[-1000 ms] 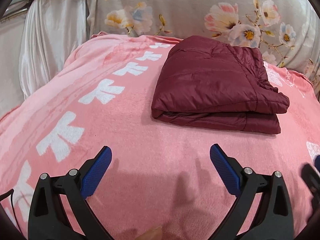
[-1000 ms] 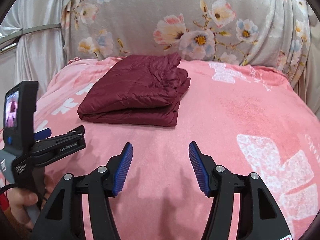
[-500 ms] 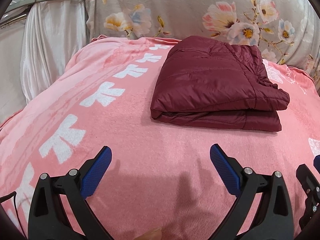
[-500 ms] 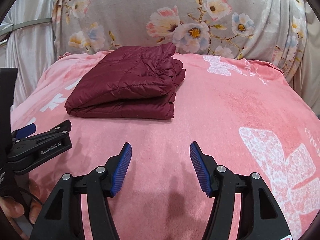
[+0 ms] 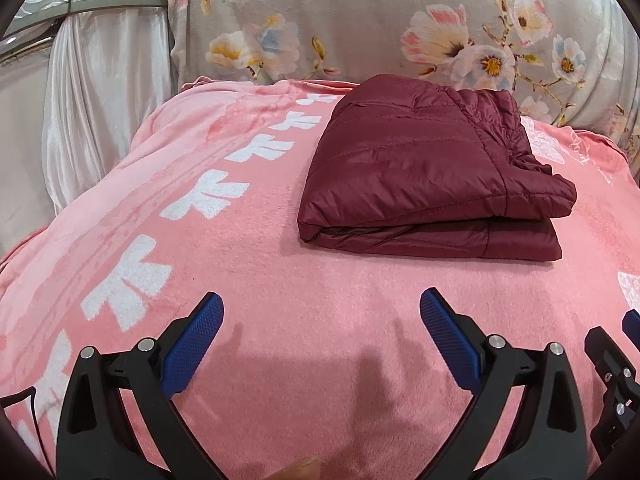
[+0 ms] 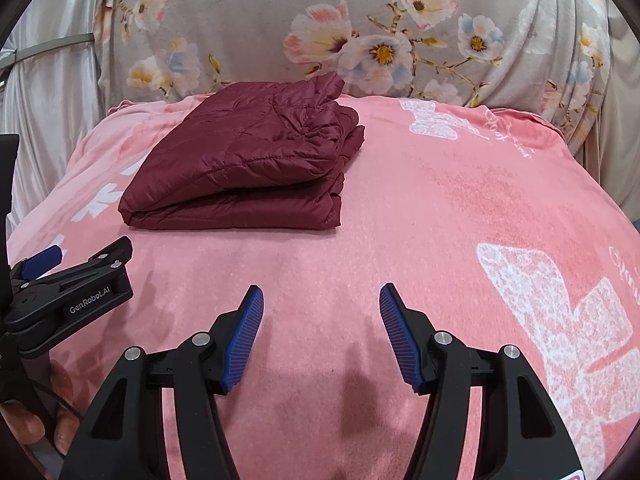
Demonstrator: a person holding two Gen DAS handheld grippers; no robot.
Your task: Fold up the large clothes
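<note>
On the pink blanket [image 5: 280, 280], a folded dark red puffy jacket [image 5: 420, 168] sits in the upper middle, well apart from both grippers. Left gripper [image 5: 322, 340] and right gripper [image 6: 321, 332] are open, holding nothing.

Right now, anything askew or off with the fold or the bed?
Nothing serious. The maroon jacket lies folded in a compact stack on the pink blanket. Its right edge is bunched and wrinkled, and the top layer sits slightly skewed over the lower one. Both grippers hover clear with open, empty jaws.
</note>
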